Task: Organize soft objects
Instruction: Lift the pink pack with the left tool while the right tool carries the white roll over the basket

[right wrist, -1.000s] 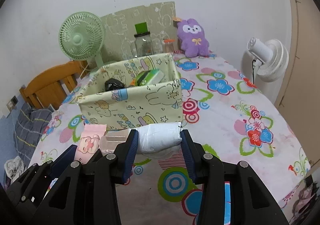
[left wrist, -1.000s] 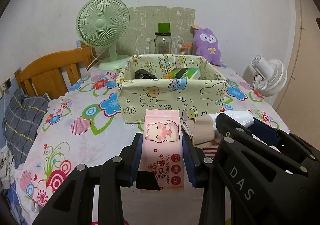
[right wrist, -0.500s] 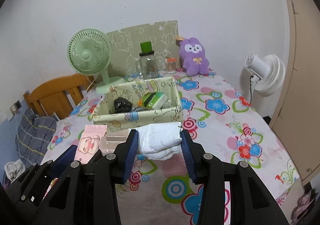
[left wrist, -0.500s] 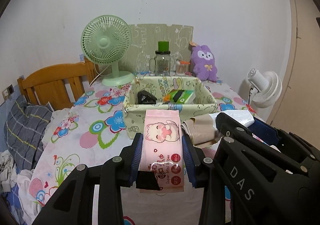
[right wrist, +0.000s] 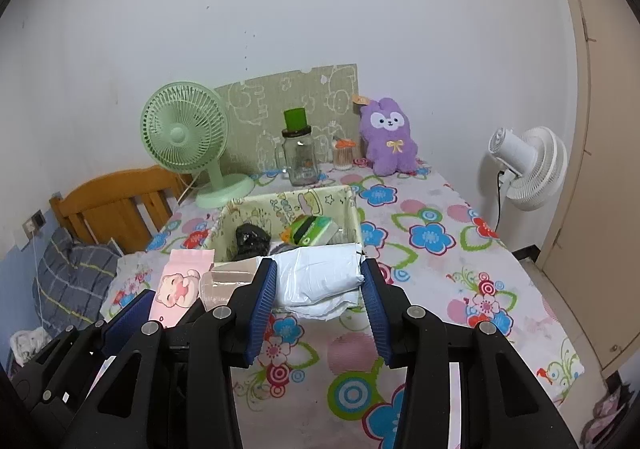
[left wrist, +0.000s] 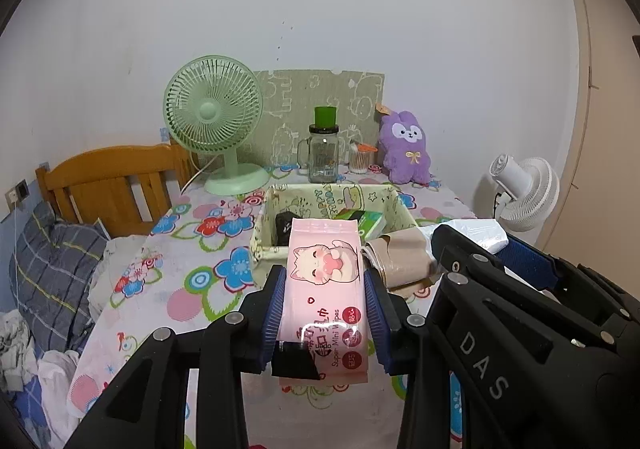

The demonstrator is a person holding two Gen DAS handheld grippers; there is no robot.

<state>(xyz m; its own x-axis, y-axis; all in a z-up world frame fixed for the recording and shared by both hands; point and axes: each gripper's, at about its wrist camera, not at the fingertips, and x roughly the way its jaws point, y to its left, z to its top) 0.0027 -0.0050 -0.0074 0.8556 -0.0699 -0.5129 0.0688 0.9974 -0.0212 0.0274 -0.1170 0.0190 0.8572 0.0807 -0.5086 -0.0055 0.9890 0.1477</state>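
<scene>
My left gripper [left wrist: 324, 281] is shut on a pink pack of wet wipes [left wrist: 325, 289] with a cartoon cat, held in the air in front of the fabric basket [left wrist: 260, 245]. My right gripper [right wrist: 319, 277] is shut on a soft white plastic pack [right wrist: 320, 277], held beside the left one, just before the same basket [right wrist: 354, 213]. The basket is pale green with cartoon prints. It holds a black item [right wrist: 251, 239] and a green tissue pack [right wrist: 314, 230]. A beige roll [left wrist: 400, 257] shows between the two grippers; what holds it is hidden.
The table [right wrist: 432, 277] has a flowered cloth. At its back stand a green fan [left wrist: 214, 117], a glass jar with green lid [left wrist: 324, 153], a cotton-swab pot [left wrist: 360, 159] and a purple plush [left wrist: 406, 153]. A white fan [right wrist: 528, 165] stands at the right, a wooden headboard [left wrist: 104, 185] at the left.
Both grippers have risen with their packs still held. The basket and table now sit lower and farther in both views, and the basket's inside shows more.
</scene>
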